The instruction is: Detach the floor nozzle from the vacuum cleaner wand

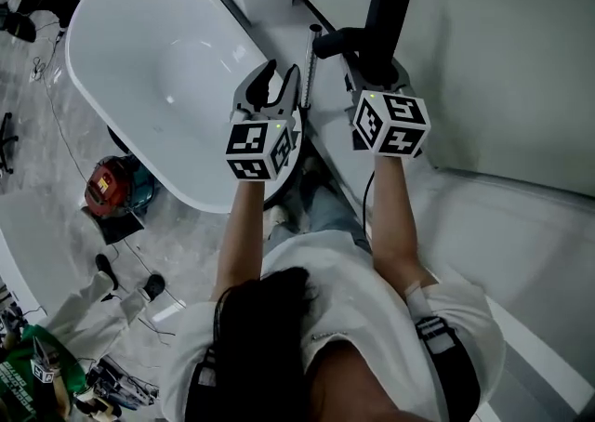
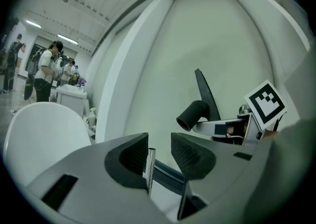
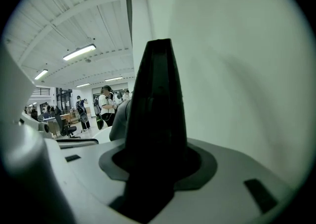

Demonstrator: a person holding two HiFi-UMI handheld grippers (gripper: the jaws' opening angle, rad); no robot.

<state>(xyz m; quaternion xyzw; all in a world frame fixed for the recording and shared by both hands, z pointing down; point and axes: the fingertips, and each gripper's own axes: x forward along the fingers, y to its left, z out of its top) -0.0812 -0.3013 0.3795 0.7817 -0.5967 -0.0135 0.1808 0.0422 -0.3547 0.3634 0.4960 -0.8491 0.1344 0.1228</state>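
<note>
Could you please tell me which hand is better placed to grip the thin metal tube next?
Left, probably: the left tool stands open with the metal tube between its jaws, whereas the right tool is clamped on the black handle.

the grey marbled floor (image 1: 37,216) carried a white bathtub (image 1: 158,67). just beside the tub's near end a red and teal machine (image 1: 112,186) sat on a dark mat (image 1: 123,225). a bystander's dark shoes (image 1: 153,286) stood nearby. a white raised ledge (image 1: 521,225) ran along the wall at right.
</note>
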